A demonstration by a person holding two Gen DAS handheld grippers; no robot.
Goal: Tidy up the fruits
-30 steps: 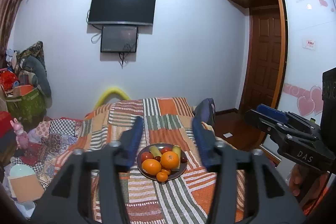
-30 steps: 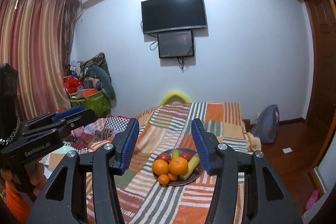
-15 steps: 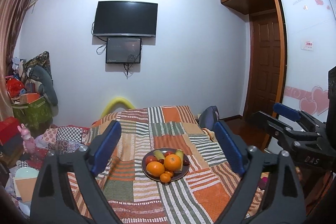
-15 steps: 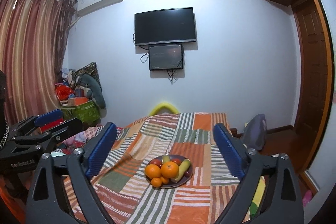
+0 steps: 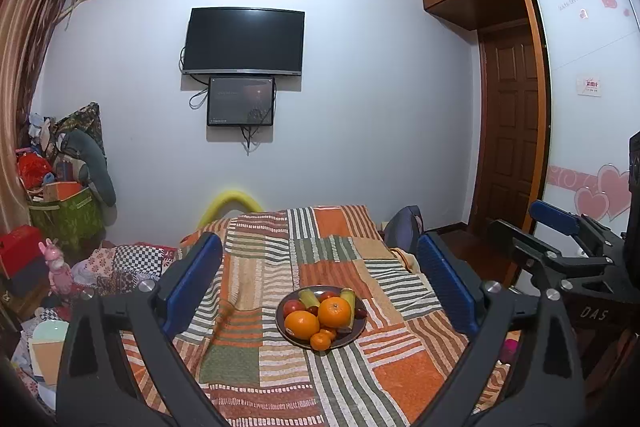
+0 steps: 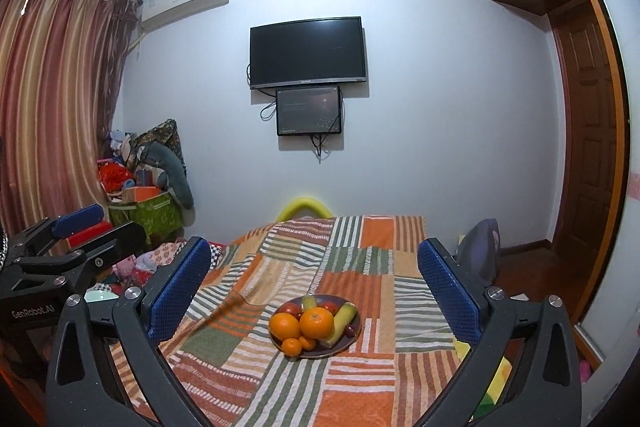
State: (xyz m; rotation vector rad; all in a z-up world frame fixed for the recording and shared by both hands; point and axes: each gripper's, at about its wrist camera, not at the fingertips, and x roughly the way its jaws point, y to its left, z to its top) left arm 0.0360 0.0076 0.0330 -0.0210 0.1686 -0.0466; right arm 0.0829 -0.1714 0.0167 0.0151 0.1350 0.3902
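Bedspread (image 5: 256,355), fruit plate (image 5: 356,331) beyond left gripper (image 5: 320,283)

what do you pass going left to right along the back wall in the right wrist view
striped red-brown curtain → green patterned storage box piled with clutter → black wall-mounted television → dark brown wooden panelled door

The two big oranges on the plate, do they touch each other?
Touching. In the right wrist view the left orange and the right orange press side by side on the plate, with no gap.
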